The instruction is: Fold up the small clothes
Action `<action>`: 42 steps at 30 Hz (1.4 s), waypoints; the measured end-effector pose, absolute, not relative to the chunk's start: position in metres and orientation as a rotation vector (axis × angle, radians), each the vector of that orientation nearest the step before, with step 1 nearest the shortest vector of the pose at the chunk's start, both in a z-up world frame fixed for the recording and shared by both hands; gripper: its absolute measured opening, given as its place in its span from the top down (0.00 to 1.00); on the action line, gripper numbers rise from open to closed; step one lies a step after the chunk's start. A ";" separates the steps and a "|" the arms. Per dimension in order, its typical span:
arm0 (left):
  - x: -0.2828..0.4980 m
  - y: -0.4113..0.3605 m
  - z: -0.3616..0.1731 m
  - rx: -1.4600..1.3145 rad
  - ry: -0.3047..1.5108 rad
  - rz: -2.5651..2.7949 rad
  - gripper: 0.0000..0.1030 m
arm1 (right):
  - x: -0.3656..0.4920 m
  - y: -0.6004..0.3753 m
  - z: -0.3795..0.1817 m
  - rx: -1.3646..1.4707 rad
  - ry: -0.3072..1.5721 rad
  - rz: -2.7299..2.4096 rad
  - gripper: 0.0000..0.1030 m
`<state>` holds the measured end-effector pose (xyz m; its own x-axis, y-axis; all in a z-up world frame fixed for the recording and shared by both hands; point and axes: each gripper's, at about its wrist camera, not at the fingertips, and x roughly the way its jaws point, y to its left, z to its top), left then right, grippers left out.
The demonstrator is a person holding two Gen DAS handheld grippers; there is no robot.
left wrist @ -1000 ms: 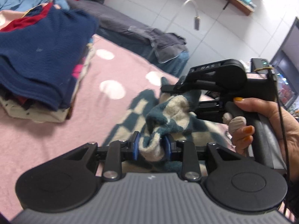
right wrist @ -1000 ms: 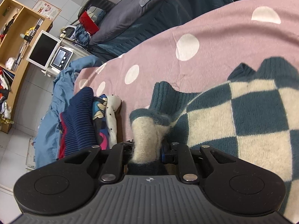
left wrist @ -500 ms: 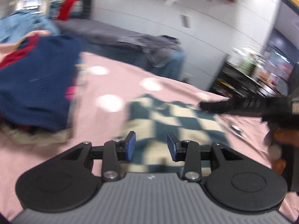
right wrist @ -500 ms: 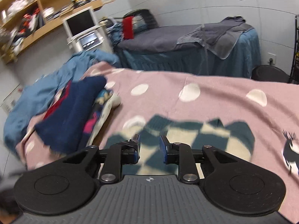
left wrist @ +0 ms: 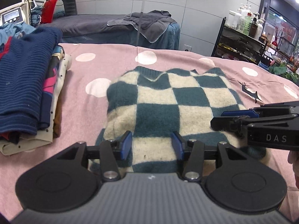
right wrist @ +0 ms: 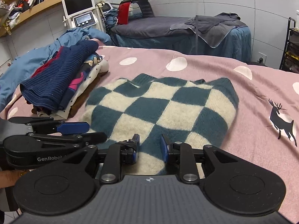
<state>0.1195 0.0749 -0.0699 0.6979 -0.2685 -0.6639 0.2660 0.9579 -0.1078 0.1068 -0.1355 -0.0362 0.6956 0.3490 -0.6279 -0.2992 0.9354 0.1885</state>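
Observation:
A teal-and-cream checked sweater [left wrist: 168,104] lies folded into a rough rectangle on the pink dotted bedspread [left wrist: 112,61]; it also shows in the right wrist view [right wrist: 162,108]. My left gripper [left wrist: 151,145] is open and empty, just above the sweater's near edge. My right gripper [right wrist: 149,147] is open and empty over the same near edge. The right gripper shows at the right of the left wrist view [left wrist: 243,117], and the left gripper at the left of the right wrist view [right wrist: 71,130].
A stack of folded clothes topped by a navy ribbed sweater [right wrist: 59,78] sits left of the checked sweater, also in the left wrist view [left wrist: 24,78]. Blue garments [right wrist: 46,56] lie behind it. A grey massage bed [right wrist: 177,29] and a shelf of bottles [left wrist: 246,24] stand beyond.
Both grippers let go of the sweater, which they held bunched one second ago, and drew back. The sweater now lies flat and folded on the bedspread.

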 end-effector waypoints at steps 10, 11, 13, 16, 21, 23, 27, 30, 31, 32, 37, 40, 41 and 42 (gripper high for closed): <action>0.070 0.136 -0.044 -0.325 0.745 -0.301 0.00 | 0.040 -0.190 -0.007 0.184 0.587 0.254 0.00; 0.066 0.142 -0.048 -0.377 0.760 -0.309 0.00 | 0.034 -0.197 -0.010 0.213 0.600 0.250 0.00; 0.059 0.152 -0.061 -0.473 0.792 -0.324 0.00 | 0.025 -0.208 -0.018 0.289 0.627 0.246 0.00; 0.052 0.160 -0.083 -0.655 0.830 -0.370 0.00 | 0.012 -0.223 -0.032 0.474 0.664 0.264 0.00; 0.050 0.149 -0.104 -0.753 0.860 -0.408 0.00 | 0.003 -0.236 -0.056 0.746 0.715 0.263 0.00; 0.055 0.144 -0.111 -0.797 0.852 -0.422 0.00 | 0.003 -0.238 -0.061 0.802 0.733 0.264 0.00; 0.073 0.137 -0.125 -0.875 0.838 -0.374 0.00 | 0.016 -0.242 -0.070 0.893 0.773 0.249 0.00; 0.091 0.139 -0.132 -0.930 0.818 -0.306 0.00 | 0.034 -0.248 -0.080 0.987 0.812 0.221 0.00; 0.097 0.141 -0.135 -0.946 0.811 -0.299 0.00 | 0.040 -0.250 -0.084 1.019 0.825 0.211 0.00; 0.102 0.142 -0.137 -0.959 0.807 -0.285 0.00 | 0.045 -0.252 -0.087 1.047 0.831 0.204 0.00; 0.124 0.144 -0.142 -0.973 0.782 -0.269 0.00 | 0.076 -0.253 -0.093 1.113 0.845 0.219 0.00; 0.131 0.139 -0.142 -0.969 0.769 -0.255 0.00 | 0.096 -0.248 -0.093 1.090 0.861 0.222 0.00; 0.133 0.137 -0.143 -0.972 0.765 -0.257 0.00 | 0.102 -0.245 -0.093 1.083 0.866 0.224 0.00; 0.134 0.137 -0.143 -0.968 0.765 -0.261 0.00 | 0.108 -0.243 -0.093 1.075 0.869 0.225 0.00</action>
